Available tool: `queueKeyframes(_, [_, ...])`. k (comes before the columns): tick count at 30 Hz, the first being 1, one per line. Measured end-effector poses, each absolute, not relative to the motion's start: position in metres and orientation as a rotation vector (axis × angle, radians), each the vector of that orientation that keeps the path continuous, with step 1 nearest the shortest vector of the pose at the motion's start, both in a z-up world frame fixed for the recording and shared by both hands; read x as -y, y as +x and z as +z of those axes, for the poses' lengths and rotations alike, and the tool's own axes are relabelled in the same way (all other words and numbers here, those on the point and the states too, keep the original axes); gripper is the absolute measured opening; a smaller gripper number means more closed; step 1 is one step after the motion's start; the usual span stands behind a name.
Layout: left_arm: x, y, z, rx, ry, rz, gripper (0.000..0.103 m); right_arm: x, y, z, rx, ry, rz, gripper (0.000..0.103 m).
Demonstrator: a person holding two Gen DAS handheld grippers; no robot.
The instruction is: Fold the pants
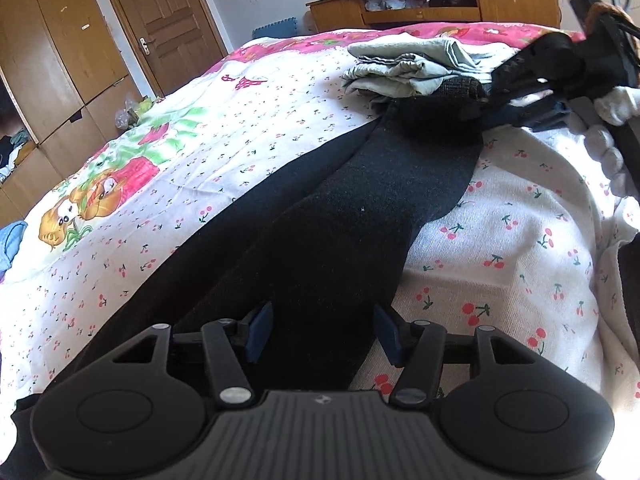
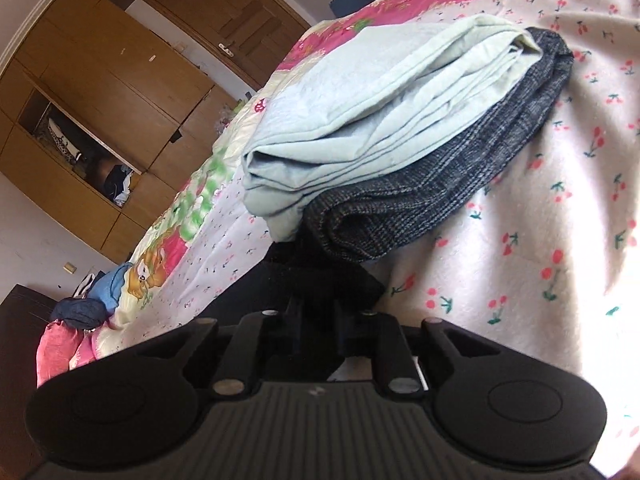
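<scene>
Cherry-print bedsheet (image 1: 500,216), wooden wardrobe (image 1: 48,60), door (image 1: 160,20), TV cabinet (image 1: 436,4)

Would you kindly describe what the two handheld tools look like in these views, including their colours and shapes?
The left tool is matte black plastic: a ribbed grey-black centre plate with a small emblem, flanked by two rounded disc housings, with straight link bars on silver pivot pins. Its fingers carry dark blue pads. The right tool has the same black build; its pads look dark. No cables or sleeves are visible near them.
</scene>
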State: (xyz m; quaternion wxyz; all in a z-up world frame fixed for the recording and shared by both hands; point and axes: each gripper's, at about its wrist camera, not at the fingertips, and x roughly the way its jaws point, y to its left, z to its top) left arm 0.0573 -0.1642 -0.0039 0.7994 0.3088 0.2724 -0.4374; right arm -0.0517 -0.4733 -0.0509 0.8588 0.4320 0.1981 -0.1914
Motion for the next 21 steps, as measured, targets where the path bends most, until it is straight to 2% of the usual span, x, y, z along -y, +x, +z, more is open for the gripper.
queueKeyframes(2, [0.164,0.058,-0.005,-0.585,0.657,-0.941,0.069,0.475,-0.056,-0.052,-0.422,0.892,-0.411,0.028])
queueKeyframes(3, [0.164,0.058,-0.006,-0.584,0.658,-0.941,0.069,0.477,-0.055,-0.054,-0.424,0.898,-0.401,0.035])
queueKeyframes(6, [0.163,0.057,-0.007,-0.585,0.662,-0.938,0.07,0.48,-0.045,-0.057,-0.422,0.937,-0.344,0.038])
queueKeyframes(7, [0.163,0.057,-0.007,-0.584,0.663,-0.938,0.07,0.48,-0.04,-0.058,-0.429,0.95,-0.324,0.037])
queueKeyframes(8, [0.163,0.057,-0.006,-0.584,0.665,-0.938,0.07,0.478,-0.036,-0.057,-0.443,0.958,-0.326,0.032])
queueKeyframes(9, [0.162,0.057,-0.005,-0.582,0.667,-0.936,0.07,0.475,-0.033,-0.053,-0.455,0.952,-0.327,0.007])
queueKeyframes(17, [0.143,0.057,0.012,-0.544,0.62,-0.906,0.07,0.472,-0.007,0.027,-0.27,1.04,-0.08,0.005])
queueKeyframes(21, [0.136,0.045,0.018,-0.515,0.567,-0.914,0.077,0.482,0.02,0.061,-0.2,1.093,-0.001,0.005])
